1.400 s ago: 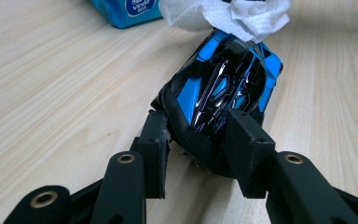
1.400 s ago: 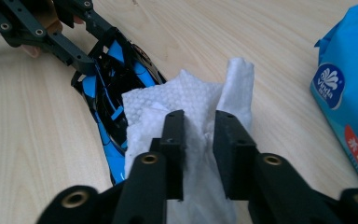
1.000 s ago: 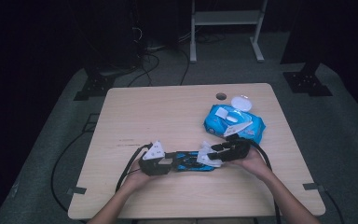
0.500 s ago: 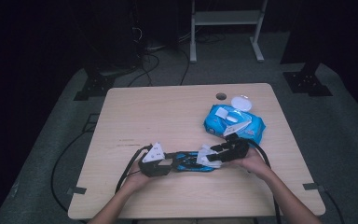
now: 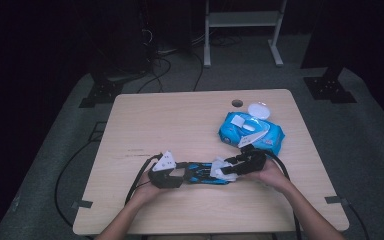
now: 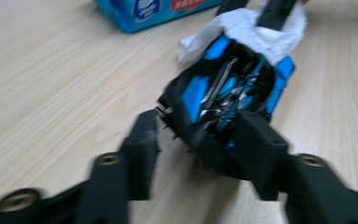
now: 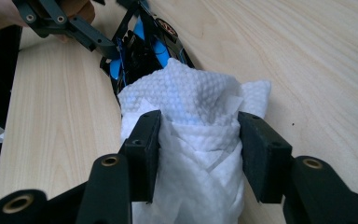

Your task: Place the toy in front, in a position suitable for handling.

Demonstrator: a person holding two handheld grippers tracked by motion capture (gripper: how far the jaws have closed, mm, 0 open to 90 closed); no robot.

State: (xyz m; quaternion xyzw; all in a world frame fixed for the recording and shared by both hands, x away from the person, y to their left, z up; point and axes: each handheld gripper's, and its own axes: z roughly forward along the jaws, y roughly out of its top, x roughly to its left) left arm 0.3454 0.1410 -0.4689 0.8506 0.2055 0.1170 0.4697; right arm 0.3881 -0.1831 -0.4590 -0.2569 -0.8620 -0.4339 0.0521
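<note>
A blue and black toy car point(image 5: 200, 173) lies on the table between my two grippers. My left gripper point(image 5: 182, 172) is at its left end. In the left gripper view the jaws point(image 6: 198, 123) have just been opening and now stand open around the car's end point(image 6: 223, 93), the left pad clear of it. My right gripper point(image 5: 225, 172) is at the car's other end. Its jaws point(image 7: 200, 122) have just been closing and press on a white wipe point(image 7: 191, 93) draped over the car point(image 7: 140, 46).
A blue pack of wipes point(image 5: 251, 131) lies behind the right hand, with its round white lid point(image 5: 258, 110) flipped open toward the table's far edge. A small cable hole point(image 5: 237, 103) is beside it. Cables trail off the near left of the table point(image 5: 145, 130).
The left gripper's jaws look slightly wider around the car's end than before. Both hands and the car stay where they were.
</note>
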